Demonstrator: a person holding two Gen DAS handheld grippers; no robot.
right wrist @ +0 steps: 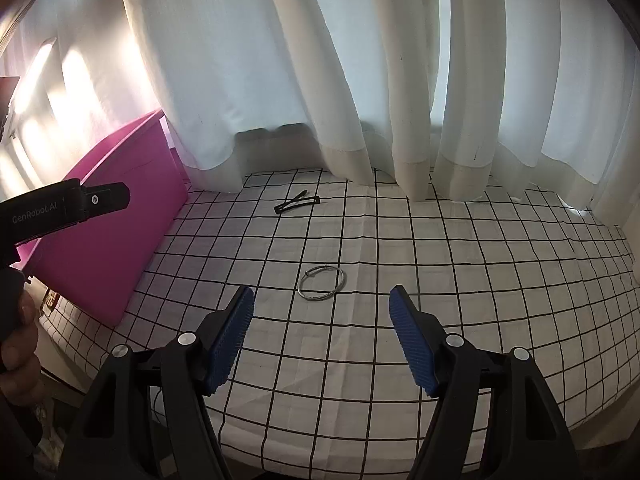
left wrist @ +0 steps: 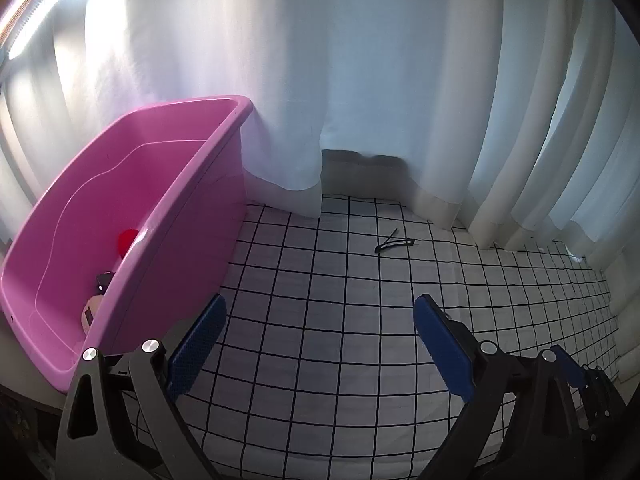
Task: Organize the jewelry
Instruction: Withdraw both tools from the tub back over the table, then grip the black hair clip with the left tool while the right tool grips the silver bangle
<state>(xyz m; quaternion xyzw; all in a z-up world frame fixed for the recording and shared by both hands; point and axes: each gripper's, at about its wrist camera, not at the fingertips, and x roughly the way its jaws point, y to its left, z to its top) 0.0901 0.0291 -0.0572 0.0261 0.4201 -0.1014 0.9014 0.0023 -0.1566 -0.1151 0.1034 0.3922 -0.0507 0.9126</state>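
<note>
A pink plastic bin (left wrist: 132, 216) stands on the left of the checked tablecloth; it also shows in the right wrist view (right wrist: 116, 240). Inside it lie a red item (left wrist: 127, 239), a dark item (left wrist: 103, 280) and a pale item (left wrist: 93, 308). A black hair clip (left wrist: 394, 243) lies near the curtain, also seen from the right wrist (right wrist: 298, 203). A silver bangle (right wrist: 322, 284) lies just ahead of my right gripper (right wrist: 322, 308), which is open and empty. My left gripper (left wrist: 318, 316) is open and empty beside the bin's right wall.
White curtains (right wrist: 360, 80) hang along the table's far edge and rest on the cloth. The left gripper's black body (right wrist: 60, 208), held by a hand (right wrist: 16, 356), shows at the left of the right wrist view. The table's front edge (right wrist: 360, 452) is close.
</note>
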